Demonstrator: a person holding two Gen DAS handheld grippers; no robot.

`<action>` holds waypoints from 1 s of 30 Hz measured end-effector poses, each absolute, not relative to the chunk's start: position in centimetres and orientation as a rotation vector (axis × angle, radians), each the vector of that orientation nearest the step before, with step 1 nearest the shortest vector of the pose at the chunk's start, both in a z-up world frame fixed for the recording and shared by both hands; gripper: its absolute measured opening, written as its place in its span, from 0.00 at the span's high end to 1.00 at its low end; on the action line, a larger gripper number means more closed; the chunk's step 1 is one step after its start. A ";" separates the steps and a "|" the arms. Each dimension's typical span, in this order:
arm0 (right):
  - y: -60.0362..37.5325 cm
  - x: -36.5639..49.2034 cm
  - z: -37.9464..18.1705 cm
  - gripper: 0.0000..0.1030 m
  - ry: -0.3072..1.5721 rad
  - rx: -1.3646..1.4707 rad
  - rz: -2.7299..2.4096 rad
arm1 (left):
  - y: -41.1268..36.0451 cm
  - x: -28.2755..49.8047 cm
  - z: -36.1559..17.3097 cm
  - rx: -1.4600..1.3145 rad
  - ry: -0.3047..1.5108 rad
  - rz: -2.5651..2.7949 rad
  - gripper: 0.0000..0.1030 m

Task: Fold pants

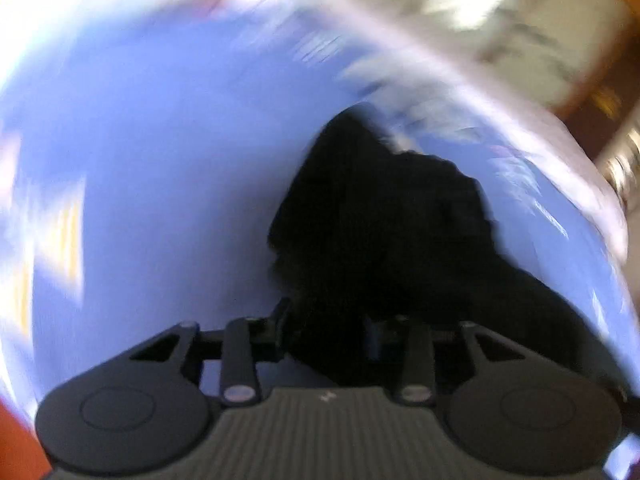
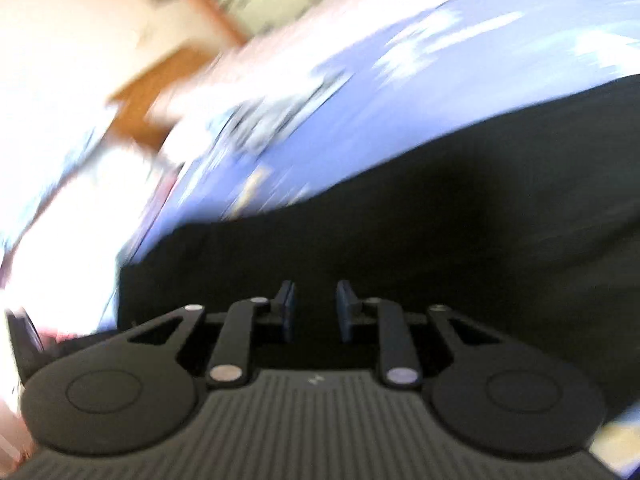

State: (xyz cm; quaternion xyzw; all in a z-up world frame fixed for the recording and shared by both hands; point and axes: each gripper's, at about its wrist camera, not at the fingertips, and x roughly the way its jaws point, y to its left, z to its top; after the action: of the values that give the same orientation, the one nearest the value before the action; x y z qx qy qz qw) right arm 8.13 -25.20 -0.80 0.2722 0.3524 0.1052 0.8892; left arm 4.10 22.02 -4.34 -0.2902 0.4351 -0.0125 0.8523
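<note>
The black pants (image 1: 384, 224) lie bunched on a blue sheet (image 1: 160, 184). In the left wrist view they rise in a dark heap straight ahead of my left gripper (image 1: 330, 328), whose jaws stand apart with black cloth bulging between them; the right fingertip is hidden by the cloth. In the right wrist view the pants (image 2: 420, 220) spread flat and wide. My right gripper (image 2: 315, 308) is open just above the cloth, its blue pads (image 2: 289, 312) apart and empty. Both views are blurred by motion.
The blue sheet (image 2: 360, 92) has white printed patches and a pale edge (image 1: 460, 80). Beyond it are brown wooden furniture (image 2: 160, 76) and a light patterned floor (image 1: 500, 12).
</note>
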 end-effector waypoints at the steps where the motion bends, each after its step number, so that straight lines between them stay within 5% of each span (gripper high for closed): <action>1: -27.7 6.9 -0.3 0.73 0.698 0.580 0.162 | 22.8 3.3 -4.5 -0.666 0.888 -0.039 0.61; 3: -33.5 3.5 0.5 0.69 0.624 0.621 0.025 | 23.3 1.8 -4.0 -0.658 0.872 -0.029 0.44; 11: -51.8 -8.3 -0.9 0.60 0.406 0.773 -0.513 | 26.1 -3.0 1.6 -0.567 0.752 0.215 0.44; 13: -53.5 -7.8 -1.7 0.42 0.387 0.800 -0.511 | 25.2 -2.4 3.1 -0.588 0.737 0.180 0.45; 15: -55.4 -7.2 -2.8 0.35 0.358 0.854 -0.483 | 23.0 -0.9 3.9 -0.577 0.745 0.128 0.45; 23: -58.8 -1.9 -3.9 0.35 0.361 0.831 -0.476 | 13.6 4.3 3.2 -0.532 0.853 -0.060 0.48; 24: -59.0 -2.0 -3.9 0.39 0.367 0.834 -0.471 | 12.7 4.5 3.0 -0.535 0.870 -0.077 0.48; 26: -59.3 -1.0 -4.0 0.63 0.412 0.818 -0.479 | 11.3 5.4 2.5 -0.538 0.903 -0.108 0.50; 30: -59.1 -0.8 -2.8 0.71 0.447 0.776 -0.473 | 9.5 5.7 1.6 -0.532 0.938 -0.156 0.54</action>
State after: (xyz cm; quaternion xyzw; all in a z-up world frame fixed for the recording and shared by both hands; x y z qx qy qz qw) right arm -0.83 -59.05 -2.80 0.3718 0.2139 -0.2263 0.8746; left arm 5.69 9.48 1.62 -0.2530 0.4462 -0.0743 0.8552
